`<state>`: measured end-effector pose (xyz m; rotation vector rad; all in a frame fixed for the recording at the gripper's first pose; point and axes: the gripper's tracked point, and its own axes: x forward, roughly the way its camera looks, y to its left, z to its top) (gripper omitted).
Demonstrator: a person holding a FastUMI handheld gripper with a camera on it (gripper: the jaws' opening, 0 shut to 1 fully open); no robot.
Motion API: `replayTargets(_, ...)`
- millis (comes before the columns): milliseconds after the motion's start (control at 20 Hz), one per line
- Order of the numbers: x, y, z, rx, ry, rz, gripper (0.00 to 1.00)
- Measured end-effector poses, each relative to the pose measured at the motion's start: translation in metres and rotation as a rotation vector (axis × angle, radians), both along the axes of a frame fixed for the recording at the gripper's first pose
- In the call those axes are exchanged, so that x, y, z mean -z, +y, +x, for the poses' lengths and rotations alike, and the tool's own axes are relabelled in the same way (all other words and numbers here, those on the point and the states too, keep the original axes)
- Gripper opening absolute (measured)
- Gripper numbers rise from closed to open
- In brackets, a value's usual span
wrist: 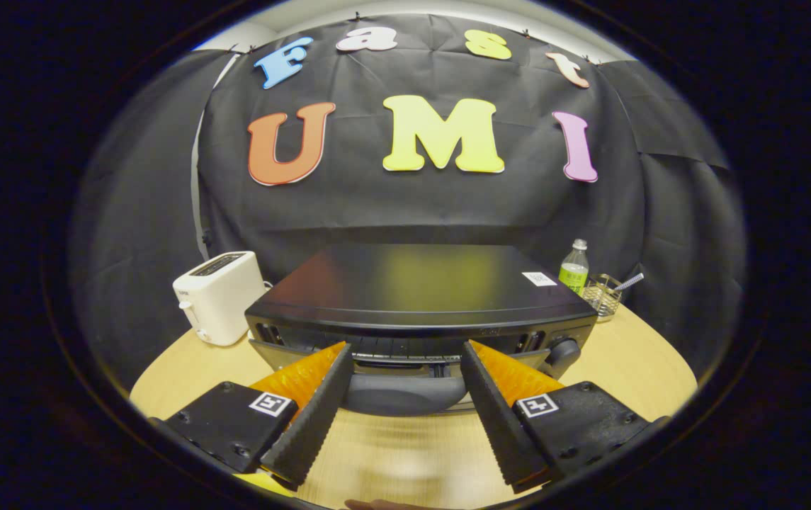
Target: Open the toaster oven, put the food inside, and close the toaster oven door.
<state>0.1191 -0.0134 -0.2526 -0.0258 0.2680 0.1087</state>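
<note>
Fingers of the hand-held gripper (403,361) stand wide apart, gripping nothing, one either side of the grey door handle (405,394) on the toaster oven (419,287) sitting mid-desk (646,368). I'd say close squarely on the handle's middle before pulling down and outward, keeping level so the door swings freely; beyond, a white toaster (219,296) and a green bottle (574,269) stand well aside

Toaster oven (419,297) — black, glossy flat top, upright on the wooden desk (632,361); grey door handle (405,393) between the spread gripper (405,350) fingers — door tilted slightly open.
</note>
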Motion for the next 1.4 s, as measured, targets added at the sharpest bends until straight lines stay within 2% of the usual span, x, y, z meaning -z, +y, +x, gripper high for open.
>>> replayTargets(200,0.018,-0.003,-0.031,0.008,-0.062,0.013,1.0)
replayTargets(550,0.063,-0.009,-0.07,0.027,-0.085,-0.01,1.0)
replayTargets(1000,0.142,-0.012,-0.094,0.05,0.112,-0.004,0.99)
replayTargets(1200,0.142,-0.012,-0.098,0.029,0.097,-0.015,0.99)
replayTargets(1400,0.147,-0.004,-0.108,-0.022,0.194,0.056,0.99)
